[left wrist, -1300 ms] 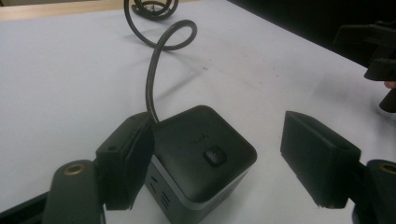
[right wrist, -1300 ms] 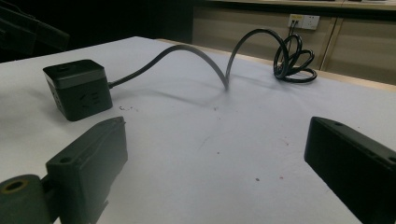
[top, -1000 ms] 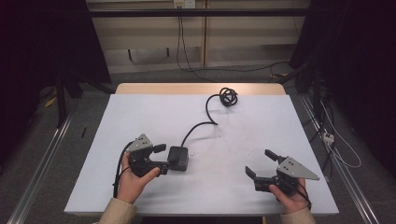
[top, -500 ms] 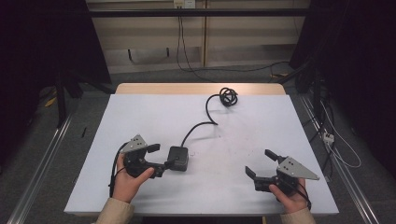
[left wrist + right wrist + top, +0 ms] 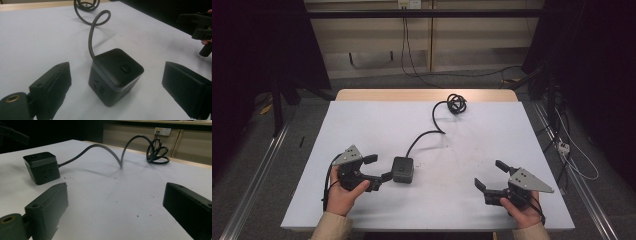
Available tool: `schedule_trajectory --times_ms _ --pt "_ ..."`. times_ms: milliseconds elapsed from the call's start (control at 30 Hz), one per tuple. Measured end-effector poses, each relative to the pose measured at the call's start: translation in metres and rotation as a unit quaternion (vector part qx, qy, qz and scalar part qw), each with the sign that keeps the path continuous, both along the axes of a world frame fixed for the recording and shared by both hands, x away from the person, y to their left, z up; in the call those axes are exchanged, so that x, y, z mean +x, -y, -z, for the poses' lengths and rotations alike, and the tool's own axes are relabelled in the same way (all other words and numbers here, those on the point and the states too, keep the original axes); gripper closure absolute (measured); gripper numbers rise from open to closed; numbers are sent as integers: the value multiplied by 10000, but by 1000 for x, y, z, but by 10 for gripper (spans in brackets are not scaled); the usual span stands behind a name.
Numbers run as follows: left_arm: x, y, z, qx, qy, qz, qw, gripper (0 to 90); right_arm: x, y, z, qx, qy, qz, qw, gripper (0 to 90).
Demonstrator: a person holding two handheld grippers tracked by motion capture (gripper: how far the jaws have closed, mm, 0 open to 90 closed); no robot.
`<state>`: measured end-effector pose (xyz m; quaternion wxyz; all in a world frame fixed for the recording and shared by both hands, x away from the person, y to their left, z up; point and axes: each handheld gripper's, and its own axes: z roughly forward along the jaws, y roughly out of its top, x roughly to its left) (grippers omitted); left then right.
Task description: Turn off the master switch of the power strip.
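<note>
The black cube socket (image 5: 402, 169) sits left of the surface's middle toward the near edge, cord (image 5: 430, 134) running to the far edge, directly ahead of the left claw (image 5: 379, 169), whose jaws have just been opening and stand apart around it untouching; the right claw (image 5: 490, 174), also apart, is well off; no writing legible.

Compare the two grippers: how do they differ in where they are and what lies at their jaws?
The left gripper sits by the black cube socket, which stands between its jaws untouched; the right gripper lies far from it, over bare table. The left gripper's jaws have just been opening. Both are open, each held in a hand.
</note>
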<state>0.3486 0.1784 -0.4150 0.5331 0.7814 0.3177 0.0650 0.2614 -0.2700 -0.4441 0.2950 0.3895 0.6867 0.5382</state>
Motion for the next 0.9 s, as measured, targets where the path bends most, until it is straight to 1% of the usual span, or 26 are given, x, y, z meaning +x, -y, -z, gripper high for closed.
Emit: schedule_trajectory --times_ms 167,267,433,533,667,767,900 --pt "0 -6 1 -16 -6 17 10000 74 0 0 0 9 3 1 10000 57" --pt "-1 -10 1 -49 26 1 10000 74 0 0 0 5 5 0 10000 57" --pt "-1 -16 3 -50 24 -40 10000 69 0 0 0 7 4 2 10000 57" --pt "-1 -20 4 -3 53 -18 10000 66 0 1 0 12 7 3 10000 57" --pt "-1 -24 5 -37 47 -71 10000 65 0 1 0 13 6 6 10000 57" --pt "-1 -28 6 -4 56 -71 10000 62 0 1 0 17 6 9 10000 57" --pt "0 -31 7 -24 33 -111 9999 60 0 1 0 21 7 -1 10000 57"
